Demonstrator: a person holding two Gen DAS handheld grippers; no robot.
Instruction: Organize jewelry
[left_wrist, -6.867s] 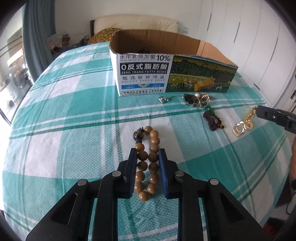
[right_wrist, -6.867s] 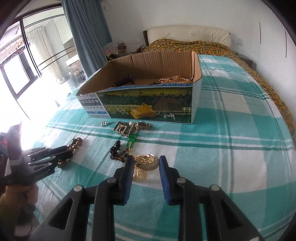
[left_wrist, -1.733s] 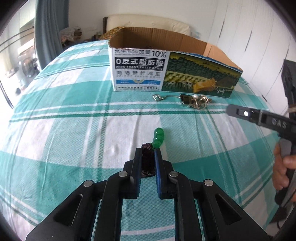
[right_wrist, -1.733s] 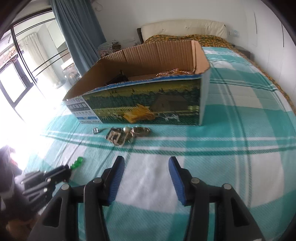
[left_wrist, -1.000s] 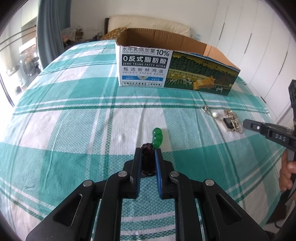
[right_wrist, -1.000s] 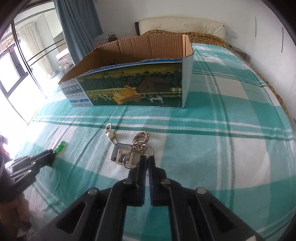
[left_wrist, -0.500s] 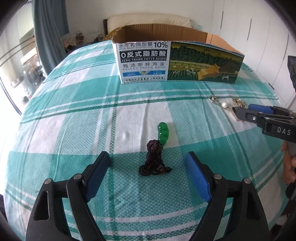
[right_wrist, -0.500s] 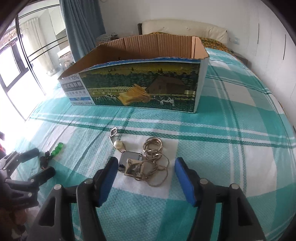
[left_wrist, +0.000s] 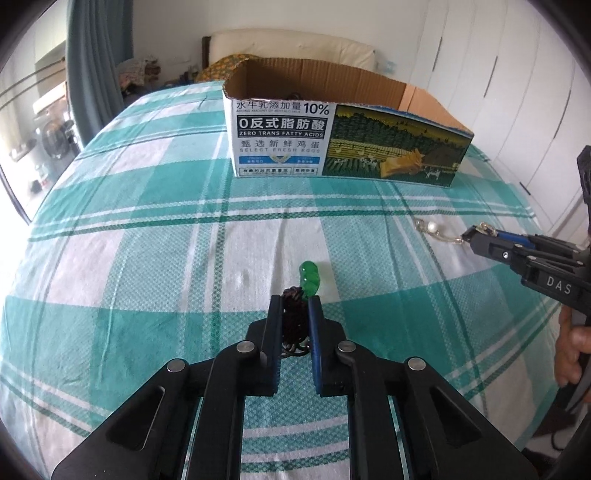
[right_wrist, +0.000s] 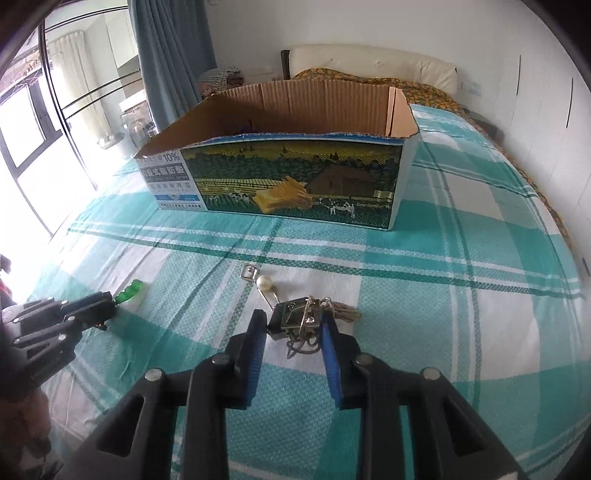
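1. Pendant of dark knotted cord (left_wrist: 293, 314), pinched between the fingers of the left claw (left_wrist: 294, 301); lies low on the checked bed sheet (left_wrist: 147, 258), in the near middle of the bed.
2. Green bead (left_wrist: 309, 277) at the cord's far end, poking out just past the fingertips and resting on a white square of the sheet; shows from the right wrist too (right_wrist: 129, 290).
3. Left claw clenched on the cord, jaws nearly parallel with only the cord between them; seen from the right wrist at the left edge (right_wrist: 105, 304), tips down at the sheet.
4. Metal charm bundle (right_wrist: 297, 314), a tangle of rings, a small square frame and wire, sits between the fingers of the right claw (right_wrist: 291, 317); touches both blue pads, so gripped.
5. Pearl (right_wrist: 265, 283) and a small clasp trail out of the bundle towards the box, flat on the sheet; same pearl visible from the left wrist (left_wrist: 431, 228), just beyond the right claw (left_wrist: 474, 236).
6. Right hand (left_wrist: 572, 350) wraps the handle at the frame's right edge.
7. Cardboard box (right_wrist: 295, 184), open-topped with a printed farm scene, stands on the bed well beyond both pieces; contents mostly hidden.
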